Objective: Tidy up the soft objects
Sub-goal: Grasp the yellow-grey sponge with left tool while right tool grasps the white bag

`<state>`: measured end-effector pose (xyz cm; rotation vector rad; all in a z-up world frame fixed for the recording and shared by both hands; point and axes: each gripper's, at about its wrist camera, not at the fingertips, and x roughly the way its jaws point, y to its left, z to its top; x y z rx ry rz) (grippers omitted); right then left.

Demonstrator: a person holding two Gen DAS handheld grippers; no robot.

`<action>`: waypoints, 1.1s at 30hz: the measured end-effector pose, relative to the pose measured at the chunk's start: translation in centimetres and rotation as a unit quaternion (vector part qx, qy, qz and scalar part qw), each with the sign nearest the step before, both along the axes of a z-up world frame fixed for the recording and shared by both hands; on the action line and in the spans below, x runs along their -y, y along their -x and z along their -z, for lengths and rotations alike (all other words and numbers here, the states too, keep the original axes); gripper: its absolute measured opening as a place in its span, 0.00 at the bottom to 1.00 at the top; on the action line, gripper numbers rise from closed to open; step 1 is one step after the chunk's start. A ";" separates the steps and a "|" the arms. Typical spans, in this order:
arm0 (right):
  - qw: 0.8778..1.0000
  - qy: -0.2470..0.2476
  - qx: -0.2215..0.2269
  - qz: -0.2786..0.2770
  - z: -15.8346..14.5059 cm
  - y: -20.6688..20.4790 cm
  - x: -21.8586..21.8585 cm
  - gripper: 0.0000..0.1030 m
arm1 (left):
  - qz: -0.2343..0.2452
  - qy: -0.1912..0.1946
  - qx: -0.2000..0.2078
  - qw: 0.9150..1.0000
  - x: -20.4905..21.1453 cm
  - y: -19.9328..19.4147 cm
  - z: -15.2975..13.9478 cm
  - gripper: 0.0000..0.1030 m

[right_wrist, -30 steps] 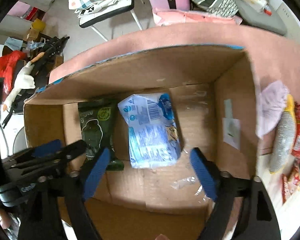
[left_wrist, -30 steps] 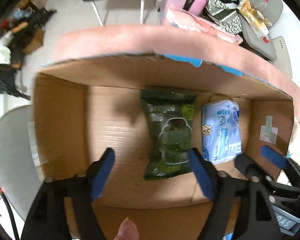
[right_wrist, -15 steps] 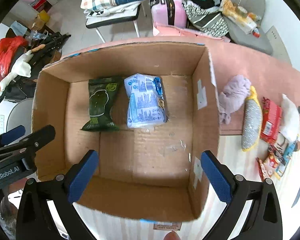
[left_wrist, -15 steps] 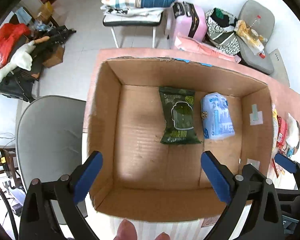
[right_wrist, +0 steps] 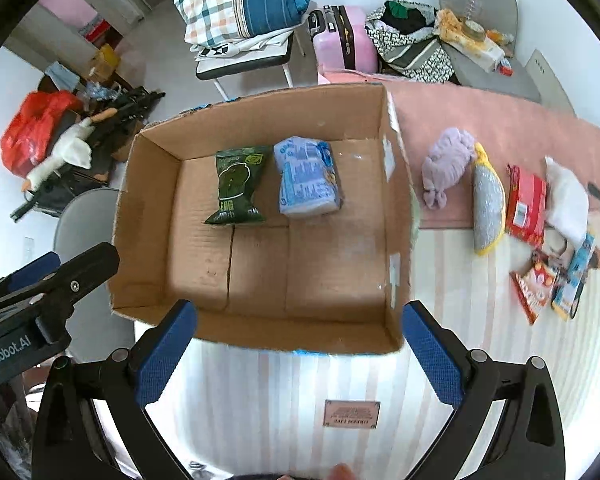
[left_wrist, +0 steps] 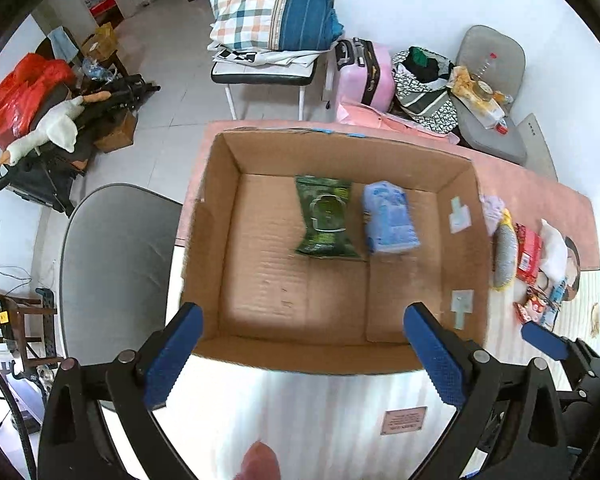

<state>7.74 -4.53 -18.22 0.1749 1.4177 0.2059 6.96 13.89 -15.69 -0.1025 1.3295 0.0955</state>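
Two packets lying flat inside the cardboard box (left_wrist: 216, 240), both tongs spread wide and holding nothing.

Left wrist view: left tongs (left_wrist: 302, 354) wide apart above the box's near wall; green packet (left_wrist: 325, 222) and blue packet (left_wrist: 390, 224) side by side on the box floor toward the far wall; right tongs (left_wrist: 544, 340) at lower right. Right wrist view: right tongs (right_wrist: 298, 354) gaping above the near wall; outside the box on the worktop (right_wrist: 480, 300), a lilac cloth (right_wrist: 446, 166), a grey-and-yellow sponge (right_wrist: 488, 204) and a red packet (right_wrist: 526, 204) in a row.
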 end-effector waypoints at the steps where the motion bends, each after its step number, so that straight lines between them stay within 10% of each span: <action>1: 1.000 -0.006 -0.002 0.003 -0.1 0.1 1.0 1.00 | 0.009 -0.001 0.002 1.000 1.3 0.0 -0.4 1.00; 9: 0.995 0.013 -0.014 0.100 -0.9 -0.4 17.5 1.00 | 0.096 -0.001 0.002 0.995 14.8 -3.1 -1.0 1.00; 17: 0.971 0.048 -0.065 0.225 4.9 -6.8 36.5 1.00 | 0.157 0.044 -0.117 0.980 27.5 -11.5 7.9 0.91; 23: 0.965 0.032 -0.112 0.236 10.4 -11.4 41.5 1.00 | 0.139 0.058 -0.206 0.967 30.7 -16.2 15.8 0.74; 33: 0.960 0.024 -0.160 0.229 16.3 -15.3 43.2 1.00 | 0.130 0.043 -0.260 0.956 32.5 -17.9 22.1 0.74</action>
